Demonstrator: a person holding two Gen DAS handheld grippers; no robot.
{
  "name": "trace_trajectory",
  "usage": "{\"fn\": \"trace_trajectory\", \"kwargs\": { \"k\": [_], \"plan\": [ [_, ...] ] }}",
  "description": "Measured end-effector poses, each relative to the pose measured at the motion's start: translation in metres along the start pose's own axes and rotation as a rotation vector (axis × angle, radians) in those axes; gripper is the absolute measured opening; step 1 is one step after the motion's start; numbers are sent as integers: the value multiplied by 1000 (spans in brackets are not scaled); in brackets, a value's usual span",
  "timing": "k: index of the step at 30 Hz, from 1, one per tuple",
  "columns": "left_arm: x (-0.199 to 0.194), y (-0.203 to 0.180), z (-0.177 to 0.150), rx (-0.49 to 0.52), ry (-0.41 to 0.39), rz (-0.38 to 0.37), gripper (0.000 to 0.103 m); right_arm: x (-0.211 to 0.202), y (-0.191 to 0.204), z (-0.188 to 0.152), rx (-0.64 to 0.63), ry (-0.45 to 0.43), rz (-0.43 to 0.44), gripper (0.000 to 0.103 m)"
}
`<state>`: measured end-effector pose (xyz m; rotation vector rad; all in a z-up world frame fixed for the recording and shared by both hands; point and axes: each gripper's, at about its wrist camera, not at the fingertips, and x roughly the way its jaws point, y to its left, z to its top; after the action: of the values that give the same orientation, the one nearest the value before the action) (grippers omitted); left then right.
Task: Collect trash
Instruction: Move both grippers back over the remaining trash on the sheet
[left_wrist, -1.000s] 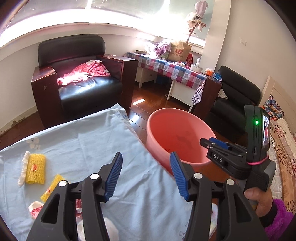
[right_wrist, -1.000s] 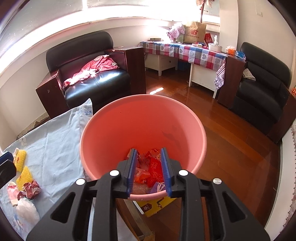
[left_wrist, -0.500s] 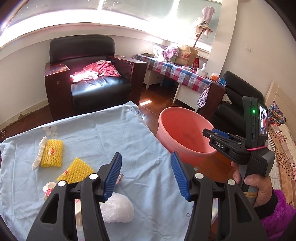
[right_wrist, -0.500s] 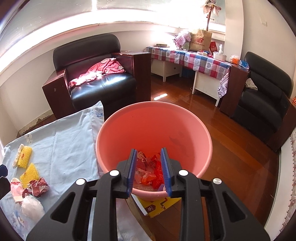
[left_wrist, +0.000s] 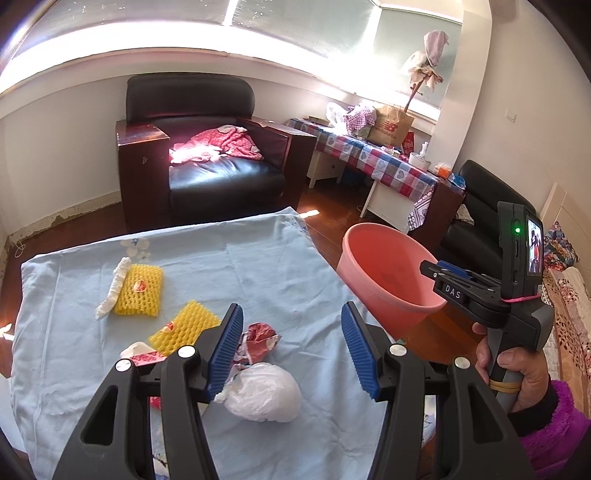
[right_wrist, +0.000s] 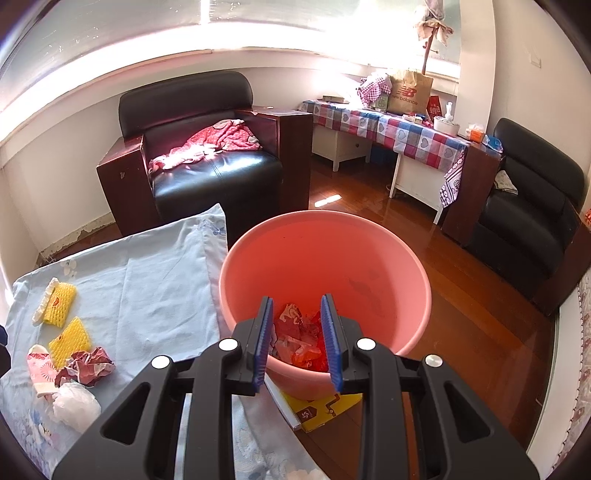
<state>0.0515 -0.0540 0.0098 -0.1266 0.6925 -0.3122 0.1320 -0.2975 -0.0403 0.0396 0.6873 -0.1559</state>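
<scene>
Left gripper (left_wrist: 291, 347) fingers spread wide, empty, above white knotted plastic bag (left_wrist: 264, 397) on blue-clothed tabletop (left_wrist: 258, 266): light, squashy, slippery, best pinched at the knot. Right gripper (right_wrist: 297, 345) half-parted, empty, over pink plastic bucket (right_wrist: 413, 280).

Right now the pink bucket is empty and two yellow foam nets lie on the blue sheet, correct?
Not quite. The pink bucket is not empty: the right wrist view shows crumpled red wrappers at its bottom. The two yellow foam nets do lie on the blue sheet.
</scene>
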Motion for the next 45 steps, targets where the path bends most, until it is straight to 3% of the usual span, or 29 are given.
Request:
{"fn": "trace_trajectory", "kwargs": {
  "k": [14,24,31,45],
  "plan": [
    [-18,30,-14,-37,-18,86,55,-3,28,-2,-50,8,24,27],
    [-27,51,-30,-85,0,150,55,-16,79,-17,-150,34,141,27],
    [-31,65,-43,-116,20,194,55,-27,105,-28,-220,41,178,27],
    [-35,75,-55,-166,41,221,55,-39,129,-35,-300,44,217,27]
  ]
}}
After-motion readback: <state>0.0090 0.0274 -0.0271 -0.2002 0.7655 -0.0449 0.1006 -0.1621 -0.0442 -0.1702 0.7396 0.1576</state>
